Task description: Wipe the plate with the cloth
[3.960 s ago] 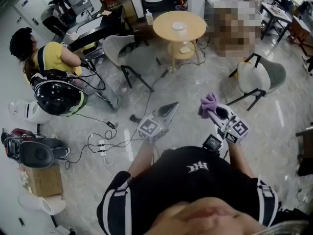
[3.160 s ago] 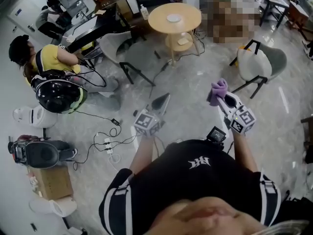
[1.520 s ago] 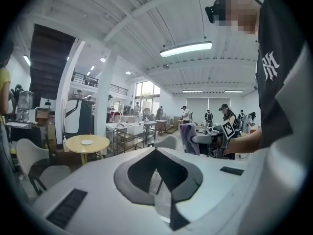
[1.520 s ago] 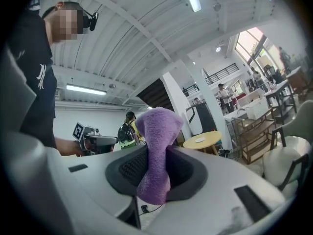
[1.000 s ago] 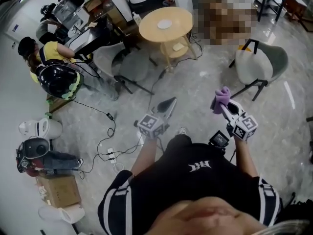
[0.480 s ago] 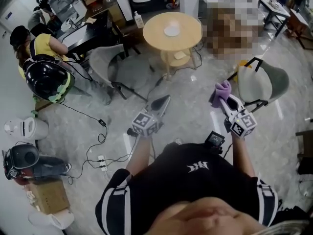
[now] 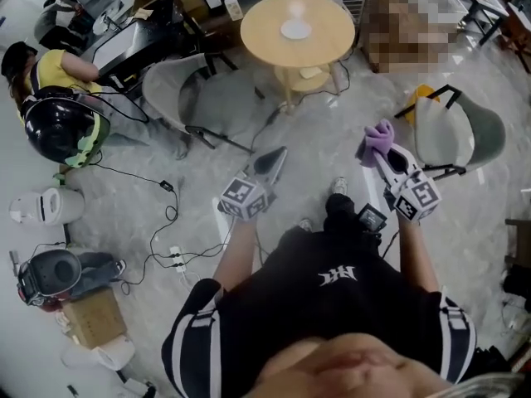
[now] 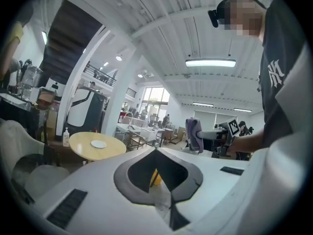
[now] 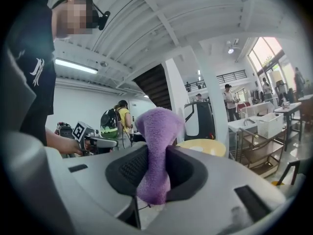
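Observation:
A white plate [image 7: 295,29] lies on a round wooden table [image 7: 328,44] ahead of me, some way beyond both grippers. My right gripper [image 7: 383,149] is shut on a purple cloth [image 7: 379,137], which sticks out past its tips; the right gripper view shows the cloth [image 9: 159,126] pinched between the jaws, with the table [image 9: 210,147] behind. My left gripper [image 7: 270,162] is shut with nothing in it. The left gripper view has the plate [image 8: 98,144] and table [image 8: 85,148] at the left, and the cloth [image 8: 194,133] at the right.
A grey chair [image 7: 195,98] stands left of the table, another [image 7: 456,131] to the right. Cables and a power strip [image 7: 176,255] trail over the marble floor. A seated person in yellow [image 7: 41,69] and a dark helmet [image 7: 58,127] are at far left, a cardboard box [image 7: 91,315] lower left.
The person has walked toward the round table, which now sits closer and more central. Both grippers travelled along, held level in front; the cloth stays clamped in the right one.

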A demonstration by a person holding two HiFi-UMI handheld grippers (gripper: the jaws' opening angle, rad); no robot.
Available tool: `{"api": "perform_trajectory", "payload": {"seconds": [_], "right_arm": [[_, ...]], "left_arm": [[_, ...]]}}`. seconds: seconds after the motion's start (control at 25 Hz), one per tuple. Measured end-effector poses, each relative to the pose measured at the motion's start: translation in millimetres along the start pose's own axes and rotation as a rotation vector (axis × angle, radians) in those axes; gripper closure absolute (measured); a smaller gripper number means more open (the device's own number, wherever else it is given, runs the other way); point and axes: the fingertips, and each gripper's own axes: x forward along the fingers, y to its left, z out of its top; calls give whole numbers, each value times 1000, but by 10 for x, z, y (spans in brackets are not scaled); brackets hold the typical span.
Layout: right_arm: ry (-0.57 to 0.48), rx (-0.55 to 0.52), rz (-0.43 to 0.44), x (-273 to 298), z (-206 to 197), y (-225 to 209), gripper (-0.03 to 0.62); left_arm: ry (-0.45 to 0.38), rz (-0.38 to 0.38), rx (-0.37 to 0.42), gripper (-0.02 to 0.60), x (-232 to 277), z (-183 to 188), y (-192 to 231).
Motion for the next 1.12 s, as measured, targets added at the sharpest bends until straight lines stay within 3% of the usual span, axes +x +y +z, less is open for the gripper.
{"api": "perform_trajectory", "payload": {"seconds": [0.16,0.52,0.68,0.92,1.12], "right_arm": [[-16,19,25,261,-53,-444,499],[-41,-28,111,792,182,-1418,499],[-21,-19,158,989,166,-1680,499],[-12,-6,171,1305,136,-1889,499],[15,-21,156,1571,133,-2020,499]], "left_arm": [[33,46,-5,571,285,-26,143],[53,144,20,571,1116,466,534],[61,155,17,571,1472,588,565],[111,166,-38,571,1631,387,689],[62,149,-76,571,1808,424,1058]]}}
